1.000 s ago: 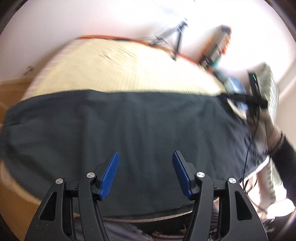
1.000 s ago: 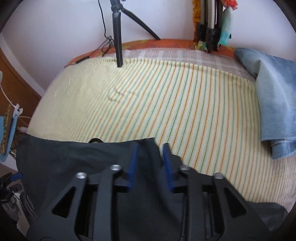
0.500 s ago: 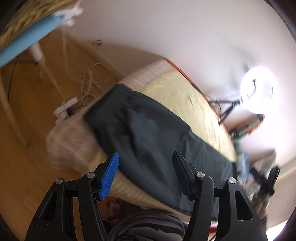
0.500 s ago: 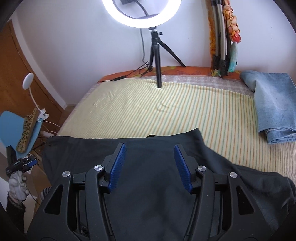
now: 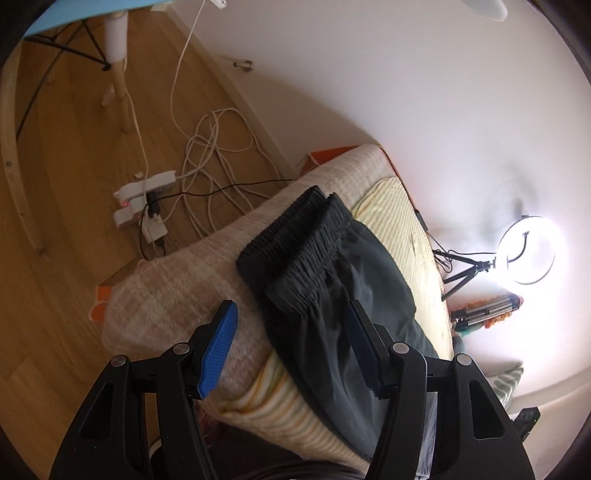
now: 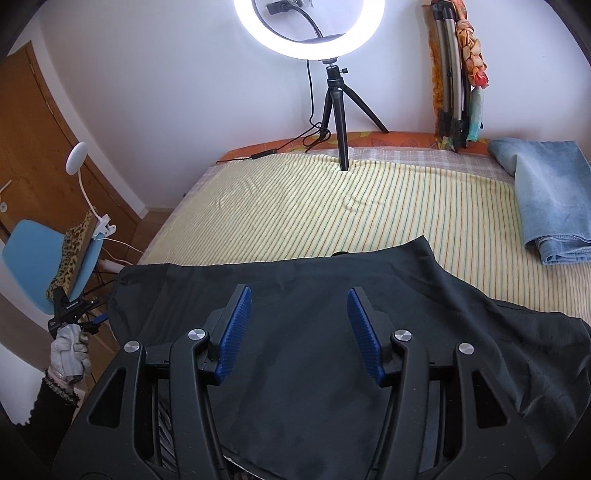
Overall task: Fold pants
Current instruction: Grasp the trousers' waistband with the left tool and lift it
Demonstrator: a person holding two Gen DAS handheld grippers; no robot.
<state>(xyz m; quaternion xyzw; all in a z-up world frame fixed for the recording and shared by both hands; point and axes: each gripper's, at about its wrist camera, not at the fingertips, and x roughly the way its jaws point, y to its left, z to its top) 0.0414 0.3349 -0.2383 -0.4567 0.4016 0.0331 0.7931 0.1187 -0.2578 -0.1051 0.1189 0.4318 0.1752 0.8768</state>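
Both claws released, nothing gripped: left claw (image 5: 286, 347), right claw (image 6: 299, 334). Pants (image 6: 332, 295) lie folded lengthwise, lower frame, on the bed (image 6: 332, 192). Next: probably grab the waistband (image 5: 295, 236), fold across.

The left wrist view looks steeply down from beyond the bed's (image 5: 177, 295) end, rolled, along the pants (image 5: 332, 280) toward the ring light (image 5: 532, 254). The right wrist view faces that light (image 6: 310, 29) across the bed (image 6: 332, 206), close above the pants (image 6: 295, 332). Both views share these.
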